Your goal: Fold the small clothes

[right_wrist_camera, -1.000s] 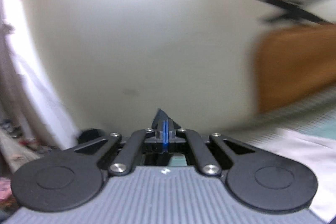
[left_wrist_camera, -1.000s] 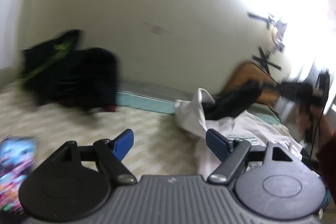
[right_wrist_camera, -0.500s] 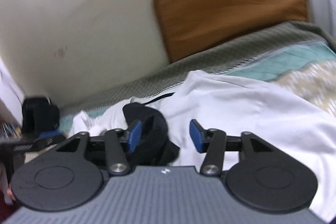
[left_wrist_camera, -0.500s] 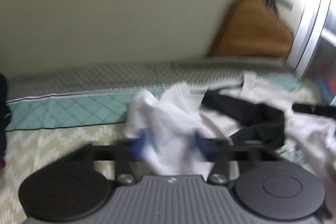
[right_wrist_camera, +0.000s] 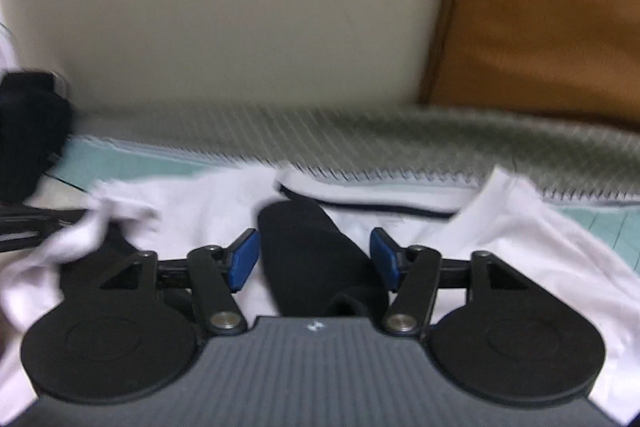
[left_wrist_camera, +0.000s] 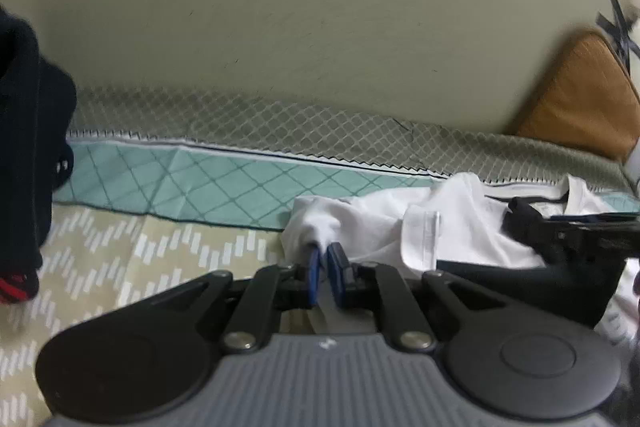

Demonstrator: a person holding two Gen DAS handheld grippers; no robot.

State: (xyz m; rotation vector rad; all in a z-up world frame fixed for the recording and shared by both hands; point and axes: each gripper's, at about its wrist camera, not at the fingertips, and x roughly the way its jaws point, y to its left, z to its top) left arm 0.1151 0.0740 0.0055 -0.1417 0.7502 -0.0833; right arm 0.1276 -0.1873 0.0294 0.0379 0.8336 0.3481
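A crumpled white t-shirt [left_wrist_camera: 448, 227] lies on the bed, also in the right wrist view [right_wrist_camera: 520, 239]. My left gripper [left_wrist_camera: 325, 267] is shut on a bunched corner of the white t-shirt at its left end. A small black garment [right_wrist_camera: 312, 255] lies on the shirt. My right gripper [right_wrist_camera: 314, 259] is open, its blue pads [right_wrist_camera: 242, 261] on either side of the black garment, apart from it. The right gripper also shows in the left wrist view [left_wrist_camera: 568, 251], at the shirt's right side.
The bed cover [left_wrist_camera: 120, 267] is beige patterned with a teal band [left_wrist_camera: 208, 183] and grey quilted edge along the wall. A dark clothes pile [left_wrist_camera: 28, 147] sits at the left. An orange cushion [right_wrist_camera: 552, 15] leans on the wall at right.
My left gripper closed on the white shirt's corner after reaching it. My right gripper opened, swung down to the bed and moved in around the black garment.
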